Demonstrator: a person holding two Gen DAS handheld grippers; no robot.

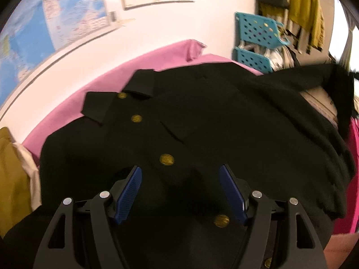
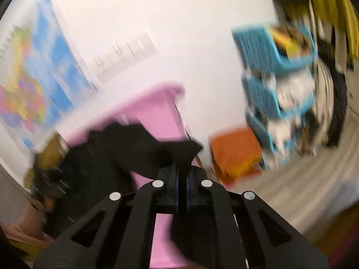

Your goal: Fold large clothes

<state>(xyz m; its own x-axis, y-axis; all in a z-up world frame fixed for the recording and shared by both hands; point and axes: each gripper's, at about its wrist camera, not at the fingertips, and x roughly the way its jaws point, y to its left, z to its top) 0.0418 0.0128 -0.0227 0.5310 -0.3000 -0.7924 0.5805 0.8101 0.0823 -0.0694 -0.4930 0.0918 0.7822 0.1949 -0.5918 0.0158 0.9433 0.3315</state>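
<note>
A black jacket (image 1: 202, 121) with gold buttons lies spread on a pink table (image 1: 107, 83), collar toward the wall. My left gripper (image 1: 180, 174) is open and empty, hovering just above the jacket's button line near a gold button (image 1: 166, 159). In the blurred right wrist view, my right gripper (image 2: 181, 168) is shut on a fold of the black jacket (image 2: 179, 152) and holds it lifted above the pink table (image 2: 154, 118). The lifted cloth also shows at the right of the left wrist view (image 1: 314, 85).
A blue basket rack (image 1: 255, 44) stands beside the table against the wall. Mustard clothes (image 1: 309, 11) hang behind it. A mustard garment (image 1: 13, 170) lies at the table's left. An orange box (image 2: 235, 152) sits on the floor. A map (image 1: 56, 18) hangs on the wall.
</note>
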